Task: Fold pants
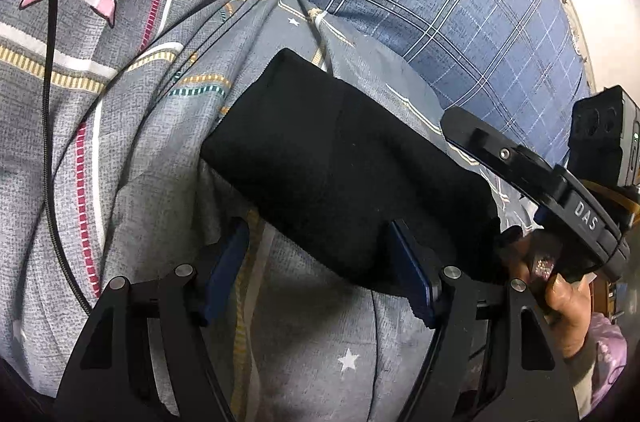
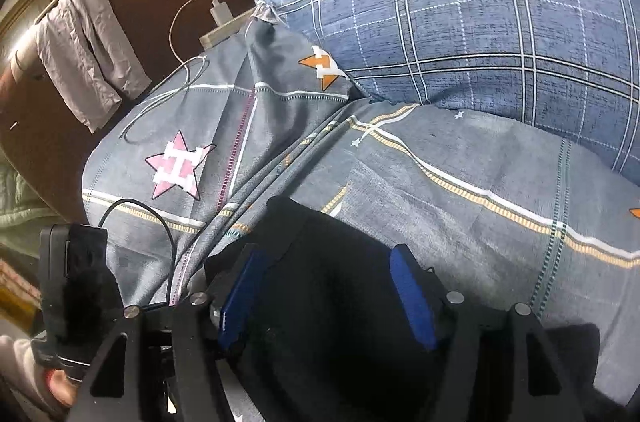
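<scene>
The black pants (image 1: 336, 158) lie folded into a thick oblong bundle on the grey patterned bedsheet (image 1: 120, 126). My left gripper (image 1: 320, 262) is open, its blue pads spread at the bundle's near edge, with nothing between them. My right gripper (image 2: 328, 286) is open just above the same bundle (image 2: 332, 302), its blue pads standing over the cloth. The right gripper also shows in the left wrist view (image 1: 532, 182), at the bundle's right end, held by a hand.
A blue plaid pillow (image 2: 480, 22) lies beyond the pants. A black cable (image 1: 50, 94) runs across the sheet at left. A white charger and cord (image 2: 218, 12) and a grey garment (image 2: 88, 50) on a brown headboard rail sit far left.
</scene>
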{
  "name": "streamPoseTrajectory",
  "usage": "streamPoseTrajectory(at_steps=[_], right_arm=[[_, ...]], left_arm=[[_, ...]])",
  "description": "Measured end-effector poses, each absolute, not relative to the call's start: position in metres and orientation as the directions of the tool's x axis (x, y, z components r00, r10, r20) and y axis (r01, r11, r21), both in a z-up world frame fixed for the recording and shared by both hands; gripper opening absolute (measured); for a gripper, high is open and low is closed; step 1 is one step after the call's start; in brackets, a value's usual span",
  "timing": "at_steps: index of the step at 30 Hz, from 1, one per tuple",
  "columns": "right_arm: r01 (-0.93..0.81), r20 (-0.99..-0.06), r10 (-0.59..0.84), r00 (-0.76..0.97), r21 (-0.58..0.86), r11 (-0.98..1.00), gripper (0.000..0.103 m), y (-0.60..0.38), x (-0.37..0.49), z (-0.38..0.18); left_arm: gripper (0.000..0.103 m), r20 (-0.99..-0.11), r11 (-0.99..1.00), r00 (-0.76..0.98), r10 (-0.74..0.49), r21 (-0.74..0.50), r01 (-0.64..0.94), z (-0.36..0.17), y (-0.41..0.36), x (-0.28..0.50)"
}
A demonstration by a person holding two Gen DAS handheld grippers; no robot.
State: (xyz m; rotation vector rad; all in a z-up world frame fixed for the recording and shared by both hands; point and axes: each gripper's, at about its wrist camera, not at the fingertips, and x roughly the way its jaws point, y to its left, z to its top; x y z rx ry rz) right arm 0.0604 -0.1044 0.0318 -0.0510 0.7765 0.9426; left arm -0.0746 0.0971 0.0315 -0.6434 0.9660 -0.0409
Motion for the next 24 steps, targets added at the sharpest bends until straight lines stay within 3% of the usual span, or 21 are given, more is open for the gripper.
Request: streamPoseTrajectory(at_steps=[9, 18, 24], right_arm=[[-0.757, -0.65, 0.675, 0.349, 0.23, 0.612, 0.065, -0.103, 0.055, 0.028], [-0.775, -0.682, 0.661, 0.313, 0.219, 0.592, 0.065, -0.086, 0.071, 0.027], [-0.811, -0.734, 0.634, 0.245, 0.204, 0.549, 0.065, -0.057, 0.087, 0.022]], left_arm=[[0.082, -0.75, 0.825, 0.593, -0.292, -0.511, -0.241, 0.031, 0.089, -0.072], [0.085, -0.724, 0.797, 0.605, -0.332, -0.558, -0.231, 0.029, 0.097, -0.068], [0.1, -0.694, 0.775, 0.6, -0.396, -0.604, -0.186, 0.026, 0.099, -0.063]])
